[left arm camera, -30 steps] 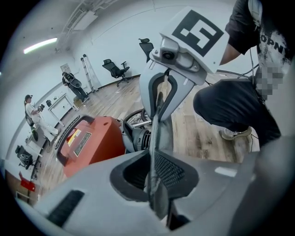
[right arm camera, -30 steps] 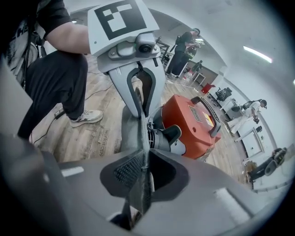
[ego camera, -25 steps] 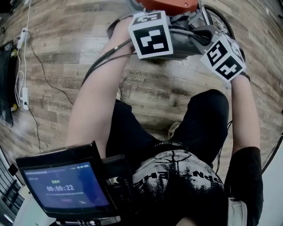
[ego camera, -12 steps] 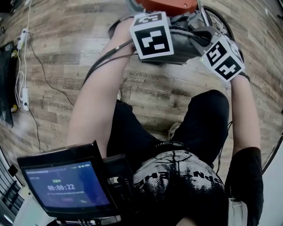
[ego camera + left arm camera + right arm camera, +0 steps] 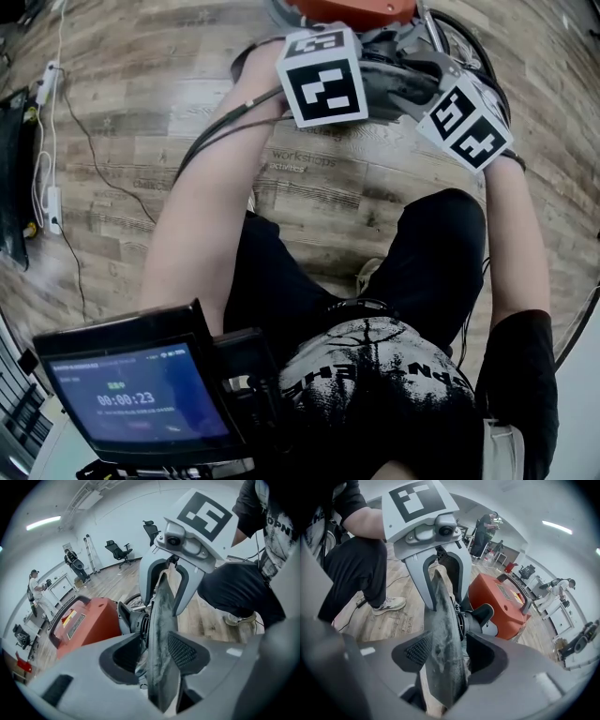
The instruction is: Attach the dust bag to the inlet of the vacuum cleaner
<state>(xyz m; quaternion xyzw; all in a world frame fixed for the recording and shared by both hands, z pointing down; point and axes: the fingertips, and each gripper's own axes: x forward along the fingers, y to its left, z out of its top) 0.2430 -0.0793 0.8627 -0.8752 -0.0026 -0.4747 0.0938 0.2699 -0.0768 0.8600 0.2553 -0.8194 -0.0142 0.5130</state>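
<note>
The grey, dusty collar of the dust bag (image 5: 159, 634) (image 5: 443, 634) stands edge-on against the black inlet (image 5: 136, 620) (image 5: 471, 620) of the red vacuum cleaner (image 5: 86, 623) (image 5: 501, 602) (image 5: 352, 9). My left gripper (image 5: 157, 651) (image 5: 323, 77) and right gripper (image 5: 449, 652) (image 5: 466, 122) face each other across the collar from opposite sides. Both have just been opening. Each is open now, the collar's edge between its pads with a gap showing. In the head view the marker cubes hide the jaws, and the grey bag (image 5: 394, 80) shows between them.
The person kneels on a wooden floor (image 5: 319, 187), one shoe (image 5: 386, 604) near the vacuum. A cable (image 5: 94, 150) and power strip (image 5: 52, 202) lie at the left. A hose loops (image 5: 469, 42) behind the vacuum. Office chairs (image 5: 119, 550) and people stand far off.
In the head view the right gripper's cube has shifted slightly up and left. The left cube and both arms stay about where they were.
</note>
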